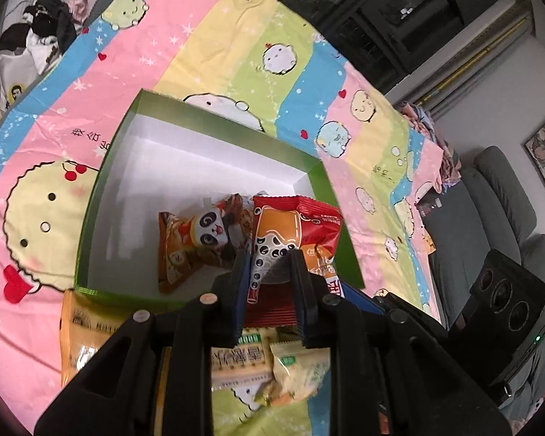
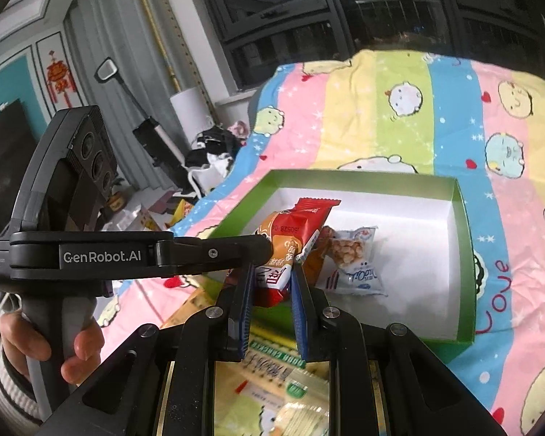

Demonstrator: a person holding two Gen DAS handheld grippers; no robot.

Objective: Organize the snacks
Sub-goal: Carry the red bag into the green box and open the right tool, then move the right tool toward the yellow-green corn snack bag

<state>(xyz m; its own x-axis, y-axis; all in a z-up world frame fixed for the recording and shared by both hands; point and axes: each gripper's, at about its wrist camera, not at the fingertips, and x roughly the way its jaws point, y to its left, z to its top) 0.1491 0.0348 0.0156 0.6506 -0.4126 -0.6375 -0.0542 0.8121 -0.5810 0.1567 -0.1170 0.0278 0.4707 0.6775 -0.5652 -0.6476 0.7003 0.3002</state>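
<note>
A green box with a white inside [image 1: 170, 181] [image 2: 418, 225] lies on the striped cartoon bedsheet. Both grippers are shut on the same red and orange snack packet [image 1: 290, 232] [image 2: 294, 232], held over the box's near edge. My left gripper [image 1: 269, 265] grips its lower end; it also shows in the right wrist view [image 2: 261, 250]. My right gripper [image 2: 272, 279] grips the other end. An orange panda packet [image 1: 196, 243] lies in the box. In the right wrist view a pale blue packet [image 2: 352, 261] lies in the box.
Several yellow-green snack packets [image 1: 258, 359] [image 2: 272, 381] lie on the sheet just before the box. The bedsheet [image 1: 236, 54] extends far beyond it. A grey sofa [image 1: 490, 225] stands to the right, clothes [image 1: 40, 36] at the far left.
</note>
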